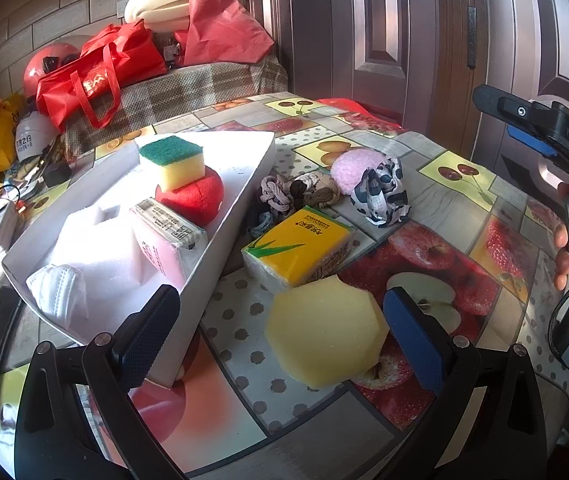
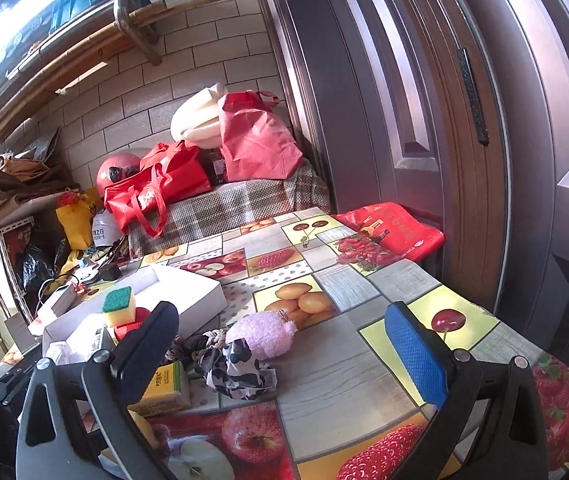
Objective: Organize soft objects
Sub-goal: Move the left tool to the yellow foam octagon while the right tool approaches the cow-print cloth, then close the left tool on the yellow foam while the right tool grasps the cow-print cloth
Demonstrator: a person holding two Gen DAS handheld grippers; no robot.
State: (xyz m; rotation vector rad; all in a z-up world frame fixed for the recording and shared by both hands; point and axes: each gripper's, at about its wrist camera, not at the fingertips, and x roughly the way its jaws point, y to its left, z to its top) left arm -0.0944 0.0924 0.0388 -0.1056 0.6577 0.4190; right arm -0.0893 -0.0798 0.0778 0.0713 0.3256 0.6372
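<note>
Left wrist view
Left claw (image 1: 280,328): we see it spread wide, empty, hovering low over the desk (image 1: 244,412).
Yellow sponge (image 1: 324,330): it lies on the desk between the two pads, closer to the blue pad (image 1: 414,338); we cannot tell whether they touch.
Dark pad (image 1: 148,332): it stands in front of the near wall of the white box (image 1: 220,240).
Box contents: we count a green-and-yellow scouring sponge (image 1: 172,162) on top of a red cushion (image 1: 194,196), a pink wrapped pack (image 1: 166,236), a white foam piece (image 1: 98,246) and a white face mask (image 1: 58,292) at the near corner.
Tissue pack (image 1: 300,246): yellow, on the desk just behind the yellow sponge and beside the box.
Hair ties (image 1: 296,196): a loose heap behind the tissue pack.
Pink puff (image 1: 354,166) and black-and-white cloth (image 1: 384,192): side by side, further back on the desk.
Right claw (image 1: 524,128): we see it raised at the right edge, held by a hand (image 1: 562,240); its opening is out of sight here.

Right wrist view
Right claw (image 2: 284,352): we see its pads far apart, holding nothing, above the desk (image 2: 364,380).
Black-and-white cloth (image 2: 236,368): between the pads, further out, touching the pink puff (image 2: 262,334).
Tissue pack (image 2: 166,390): partly behind the dark pad (image 2: 144,356).
White box (image 2: 192,292): at the left, with the scouring sponge (image 2: 118,306) inside.
</note>
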